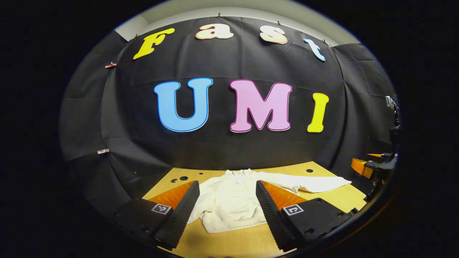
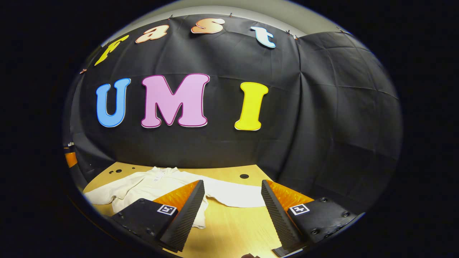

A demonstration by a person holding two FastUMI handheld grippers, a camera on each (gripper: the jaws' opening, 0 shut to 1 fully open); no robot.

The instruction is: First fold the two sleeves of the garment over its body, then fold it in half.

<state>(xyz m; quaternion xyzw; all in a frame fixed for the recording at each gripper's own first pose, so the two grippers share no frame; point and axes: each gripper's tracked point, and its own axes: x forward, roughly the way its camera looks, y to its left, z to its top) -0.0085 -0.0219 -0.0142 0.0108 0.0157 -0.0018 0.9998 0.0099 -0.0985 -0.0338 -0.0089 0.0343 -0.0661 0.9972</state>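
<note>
Garment (image 1: pixel 229 200) lies flat on table (image 1: pixel 322 200); both hand-held grippers spread, holding nothing.

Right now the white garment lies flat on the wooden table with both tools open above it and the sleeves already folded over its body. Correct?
Not quite. The sleeves aren't folded: in the left gripper view one sleeve lies stretched out sideways from the white garment on the wooden table. Left tool and right tool are open.
</note>
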